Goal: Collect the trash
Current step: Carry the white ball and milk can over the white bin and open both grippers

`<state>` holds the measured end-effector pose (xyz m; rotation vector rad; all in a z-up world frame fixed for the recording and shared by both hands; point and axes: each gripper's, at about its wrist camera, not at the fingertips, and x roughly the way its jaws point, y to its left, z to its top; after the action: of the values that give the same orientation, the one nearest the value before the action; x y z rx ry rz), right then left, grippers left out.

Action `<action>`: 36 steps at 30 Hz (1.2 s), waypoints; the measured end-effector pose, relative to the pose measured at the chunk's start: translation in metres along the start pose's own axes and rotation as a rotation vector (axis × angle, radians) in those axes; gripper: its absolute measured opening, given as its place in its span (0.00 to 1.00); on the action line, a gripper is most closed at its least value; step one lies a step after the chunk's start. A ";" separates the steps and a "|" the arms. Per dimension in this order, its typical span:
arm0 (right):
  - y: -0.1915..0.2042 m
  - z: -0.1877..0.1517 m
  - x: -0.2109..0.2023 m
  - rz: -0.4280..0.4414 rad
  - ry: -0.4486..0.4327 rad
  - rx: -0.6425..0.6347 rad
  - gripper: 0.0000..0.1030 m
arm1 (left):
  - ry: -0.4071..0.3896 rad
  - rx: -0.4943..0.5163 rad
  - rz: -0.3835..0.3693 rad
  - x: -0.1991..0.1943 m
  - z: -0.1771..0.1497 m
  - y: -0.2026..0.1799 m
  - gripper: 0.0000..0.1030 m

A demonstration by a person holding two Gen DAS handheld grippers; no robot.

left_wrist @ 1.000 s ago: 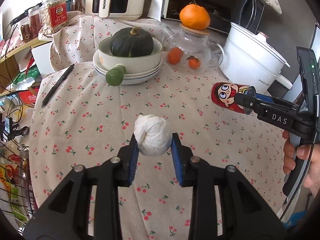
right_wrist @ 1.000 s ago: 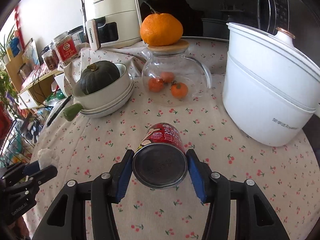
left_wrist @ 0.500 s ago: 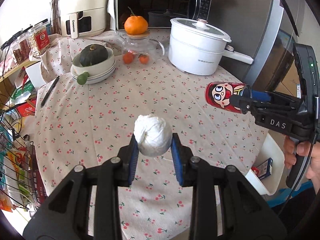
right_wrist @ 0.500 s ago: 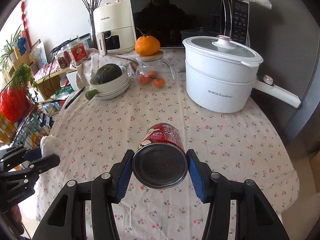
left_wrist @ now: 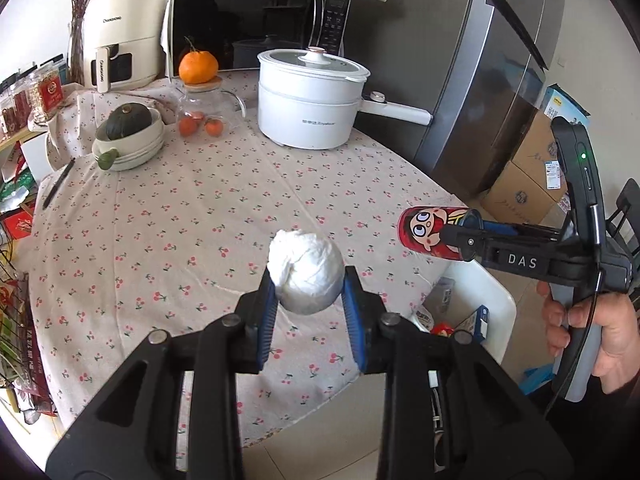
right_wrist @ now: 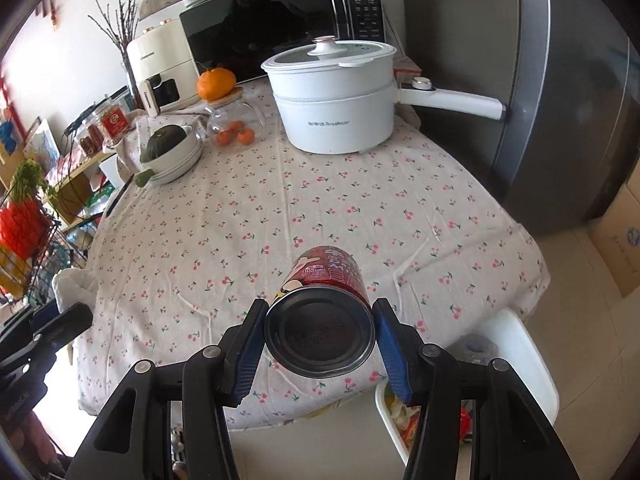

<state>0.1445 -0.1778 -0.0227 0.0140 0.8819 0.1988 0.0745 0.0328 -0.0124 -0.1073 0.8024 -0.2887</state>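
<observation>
Cherry-print tablecloth (left_wrist: 192, 216) fills both views. Left gripper (left_wrist: 307, 312) clamps a paper wad (left_wrist: 306, 276); right gripper (right_wrist: 319, 346) clamps a can (right_wrist: 322, 304). White bin (right_wrist: 532, 364) sits below at 4 o'clock, nearer the right.

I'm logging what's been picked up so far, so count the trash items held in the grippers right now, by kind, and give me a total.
Crumpled white paper ball, in the left gripper: 1
Red drink can, in the right gripper: 1
Total: 2
</observation>
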 end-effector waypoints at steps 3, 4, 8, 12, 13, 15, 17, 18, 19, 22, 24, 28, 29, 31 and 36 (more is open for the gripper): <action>-0.016 -0.006 -0.007 -0.010 0.002 0.023 0.52 | 0.008 0.035 -0.041 0.007 0.004 -0.021 0.32; -0.022 -0.007 -0.009 -0.015 0.000 0.031 0.52 | 0.013 0.047 -0.054 0.011 0.005 -0.028 0.32; -0.048 -0.013 -0.017 -0.044 -0.003 0.069 0.52 | 0.050 0.092 -0.109 0.031 0.004 -0.058 0.33; -0.076 -0.023 -0.024 -0.078 0.004 0.105 0.53 | 0.092 0.134 -0.187 0.050 -0.004 -0.091 0.33; -0.083 -0.026 -0.025 -0.090 0.008 0.112 0.53 | 0.107 0.144 -0.211 0.056 -0.006 -0.100 0.33; -0.099 -0.033 -0.029 -0.116 0.014 0.122 0.53 | 0.139 0.160 -0.246 0.068 -0.013 -0.116 0.33; -0.113 -0.041 -0.034 -0.145 0.022 0.126 0.53 | 0.171 0.193 -0.265 0.081 -0.021 -0.132 0.33; -0.121 -0.046 -0.037 -0.160 0.026 0.127 0.53 | 0.185 0.213 -0.272 0.088 -0.025 -0.141 0.33; -0.129 -0.050 -0.039 -0.173 0.031 0.129 0.53 | 0.198 0.233 -0.275 0.095 -0.031 -0.149 0.33; -0.154 -0.066 -0.043 -0.209 0.056 0.145 0.53 | 0.229 0.277 -0.281 0.114 -0.044 -0.168 0.34; -0.171 -0.075 -0.045 -0.229 0.077 0.170 0.53 | 0.249 0.294 -0.277 0.125 -0.051 -0.178 0.34; -0.198 -0.091 -0.048 -0.255 0.107 0.219 0.53 | 0.261 0.347 -0.252 0.142 -0.060 -0.193 0.34; -0.202 -0.094 -0.049 -0.260 0.111 0.221 0.53 | 0.261 0.354 -0.246 0.146 -0.061 -0.197 0.34; -0.209 -0.099 -0.049 -0.274 0.121 0.225 0.53 | 0.264 0.358 -0.236 0.152 -0.062 -0.201 0.35; -0.225 -0.111 -0.042 -0.291 0.168 0.254 0.53 | 0.260 0.372 -0.198 0.161 -0.064 -0.202 0.55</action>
<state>0.0710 -0.4138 -0.0824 0.1059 1.0607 -0.1875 0.0910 -0.2072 -0.1272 0.2060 0.9837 -0.6440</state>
